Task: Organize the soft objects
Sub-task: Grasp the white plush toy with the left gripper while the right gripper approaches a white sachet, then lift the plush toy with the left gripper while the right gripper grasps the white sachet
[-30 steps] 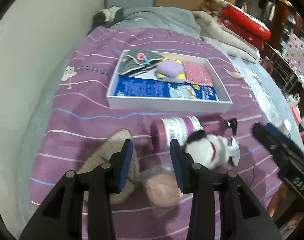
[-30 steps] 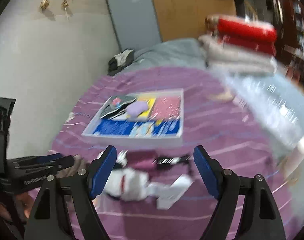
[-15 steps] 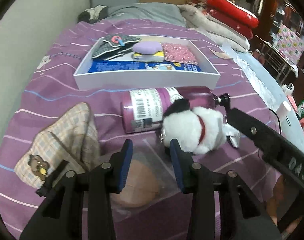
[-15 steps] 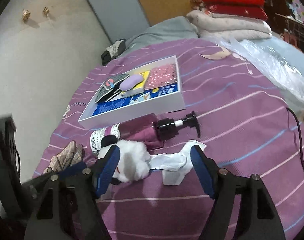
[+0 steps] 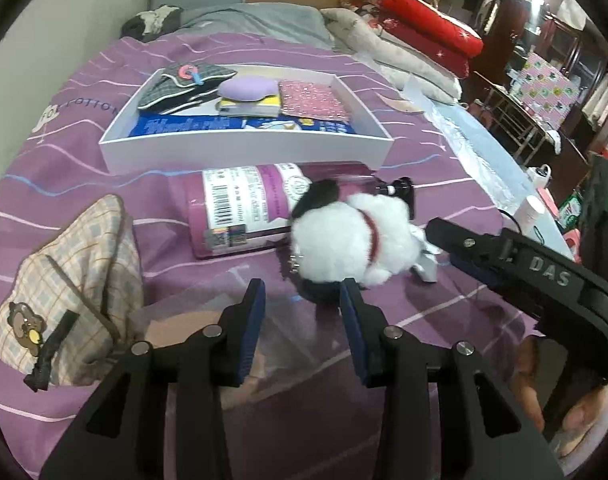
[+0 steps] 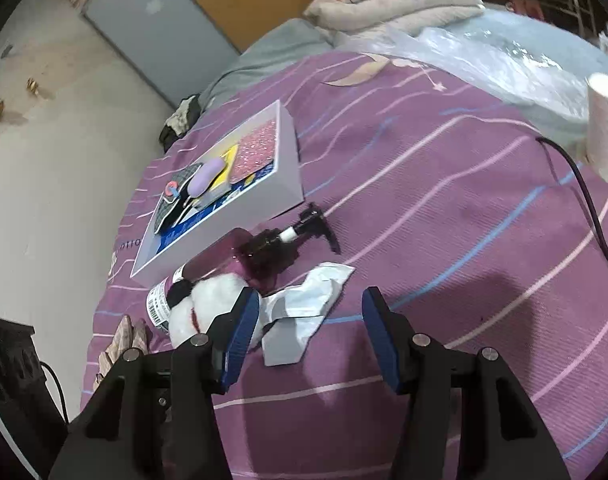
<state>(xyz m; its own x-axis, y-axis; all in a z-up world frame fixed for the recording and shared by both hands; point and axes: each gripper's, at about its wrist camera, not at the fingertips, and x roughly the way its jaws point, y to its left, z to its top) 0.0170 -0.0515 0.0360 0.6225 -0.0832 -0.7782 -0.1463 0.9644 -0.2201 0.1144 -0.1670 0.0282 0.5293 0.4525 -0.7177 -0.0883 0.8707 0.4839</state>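
Observation:
A white plush toy with a black ear and red collar lies on the purple bedspread against a purple pump bottle. My left gripper hovers open just in front of the plush, over a clear bag holding a tan pad. A plaid pouch with a monkey badge lies to its left. My right gripper is closing, with a crumpled white wrapper between its jaws but not pressed. Its left finger is beside the plush. The white tray behind holds several soft items.
Folded red and beige blankets are stacked at the back right. A clear plastic sheet, a black cable and a white cylinder lie along the bed's right side. A wall borders the left.
Both grippers have come down closer to the bed. The left one now sits over the clear bag near the plush. The right one has rolled, and its jaws have narrowed around the wrapper.

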